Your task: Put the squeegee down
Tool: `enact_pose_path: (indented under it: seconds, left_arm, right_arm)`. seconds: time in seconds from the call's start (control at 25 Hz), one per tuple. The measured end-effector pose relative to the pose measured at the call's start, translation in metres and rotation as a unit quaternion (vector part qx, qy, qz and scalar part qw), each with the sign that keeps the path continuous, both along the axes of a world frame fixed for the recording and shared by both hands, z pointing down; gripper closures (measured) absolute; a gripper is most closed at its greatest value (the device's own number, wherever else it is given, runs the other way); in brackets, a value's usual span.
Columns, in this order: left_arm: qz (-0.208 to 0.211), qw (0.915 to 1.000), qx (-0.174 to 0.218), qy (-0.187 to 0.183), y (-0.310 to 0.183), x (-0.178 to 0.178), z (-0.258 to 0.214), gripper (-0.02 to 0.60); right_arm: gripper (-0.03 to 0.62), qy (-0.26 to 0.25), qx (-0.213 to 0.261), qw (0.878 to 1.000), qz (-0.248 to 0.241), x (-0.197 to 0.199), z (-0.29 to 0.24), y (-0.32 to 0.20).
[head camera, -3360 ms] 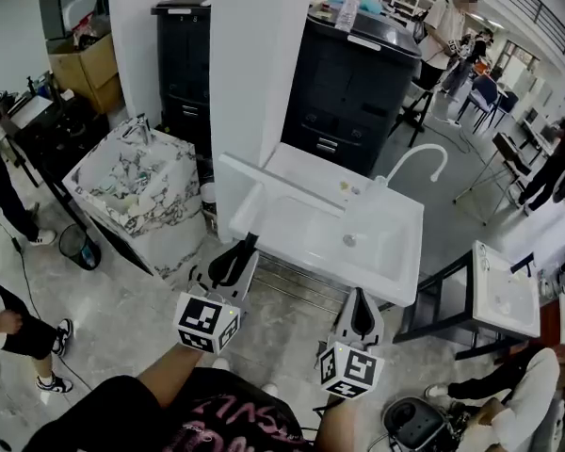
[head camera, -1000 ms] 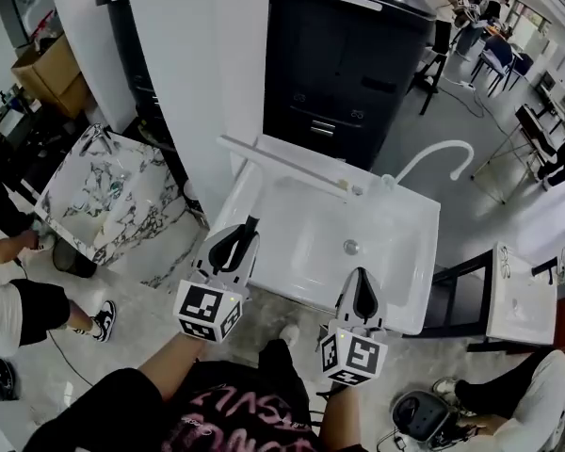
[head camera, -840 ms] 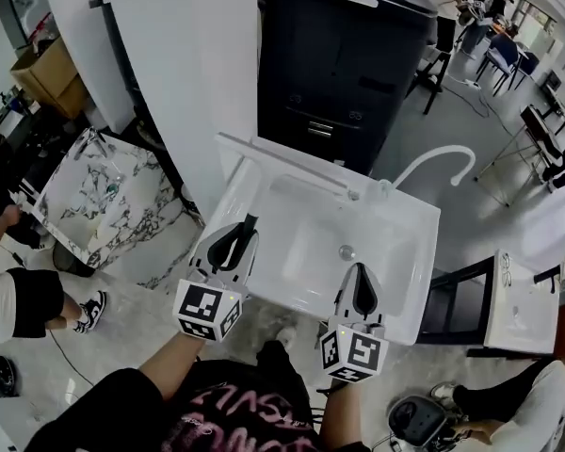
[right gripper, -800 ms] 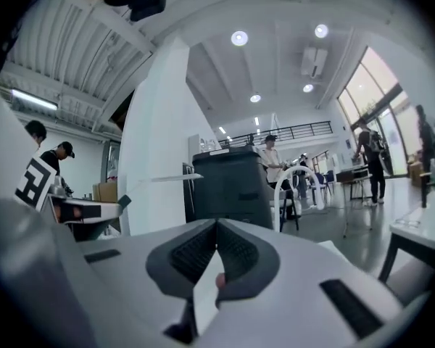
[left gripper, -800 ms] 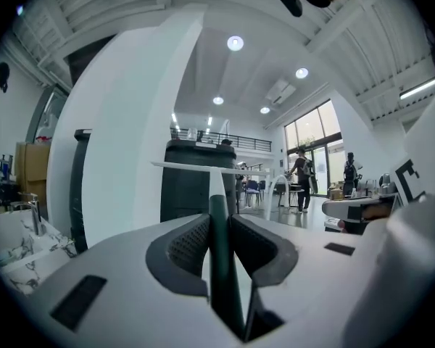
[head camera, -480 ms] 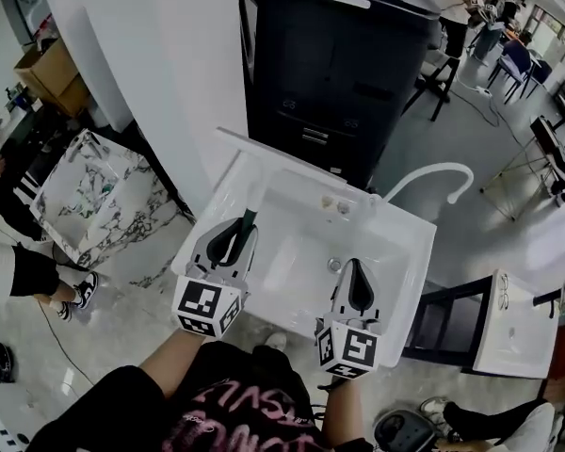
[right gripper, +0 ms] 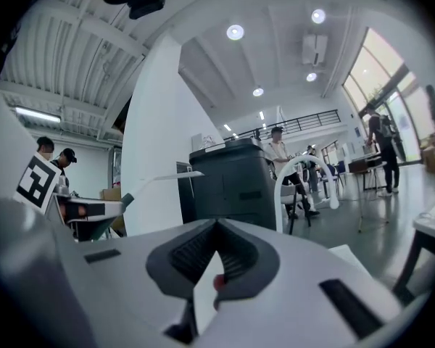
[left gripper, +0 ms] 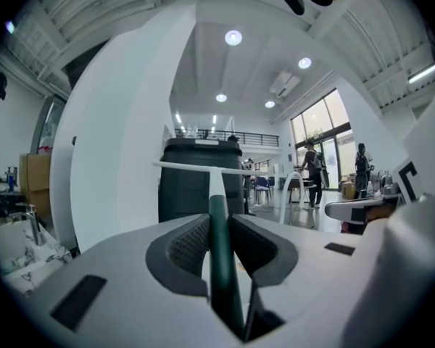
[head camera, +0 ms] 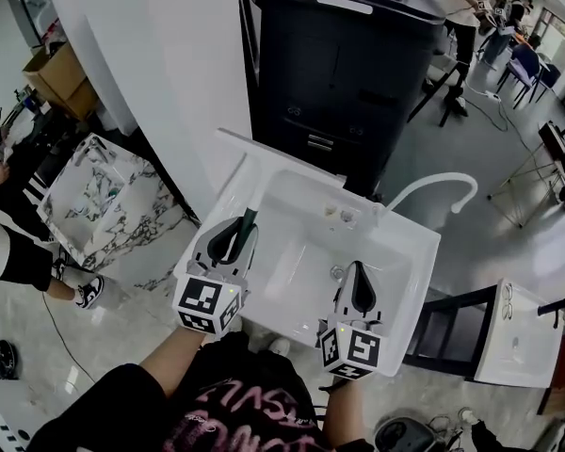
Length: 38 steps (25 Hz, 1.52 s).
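Moved in since 3.4 s ago: back then both claws were short of the sink's front edge, now they're hanging over the white sink (head camera: 410,241) itself, w/ the basin filling the middle of the head view.

L claw (head camera: 237,238) is pinching the squeegee (head camera: 282,161) by its dark green handle. In the left gripper view I'm seeing both ribbed pads pressing the handle's sides, and the handle is running straight out from the claw to a white neck and a long white blade set crosswise. In the head view that blade is lying across the sink's back-left corner. Whether it's touching the rim or sitting just above it, I can't tell.

R claw (head camera: 358,273) is hovering over the basin's front right part, just beside the drain (head camera: 337,272). Its tips are pressed together and aren't gripping anything.

White gooseneck faucet (head camera: 443,185) is arching up at the sink's back right. Big black copier (head camera: 358,73) is standing right behind the sink, w/ a white pillar (head camera: 169,64) to its left. Marble-pattern basin (head camera: 94,205) is sitting on the floor, well apart to the left.
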<state>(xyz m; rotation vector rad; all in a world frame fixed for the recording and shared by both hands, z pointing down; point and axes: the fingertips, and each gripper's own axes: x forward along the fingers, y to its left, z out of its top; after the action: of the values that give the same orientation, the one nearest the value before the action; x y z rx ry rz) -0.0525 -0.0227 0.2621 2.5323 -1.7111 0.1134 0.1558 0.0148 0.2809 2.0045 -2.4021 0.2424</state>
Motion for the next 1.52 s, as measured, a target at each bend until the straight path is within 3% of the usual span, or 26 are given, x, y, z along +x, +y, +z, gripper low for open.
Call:
enact_pose_path:
  seconds: [0.72, 1.52]
  left_arm:
    - [0.04, 0.9991, -0.01, 0.009, -0.04, -0.013, 0.01, 0.486]
    - [0.051, 0.9934, -0.102, -0.008, -0.087, -0.012, 0.091, 0.486]
  right_arm:
    - [0.574, 0.003, 0.01, 0.999, 0.037, -0.02, -0.003, -0.024]
    - [0.574, -0.009, -0.07, 0.996, 0.046, -0.022, 0.066, -0.069]
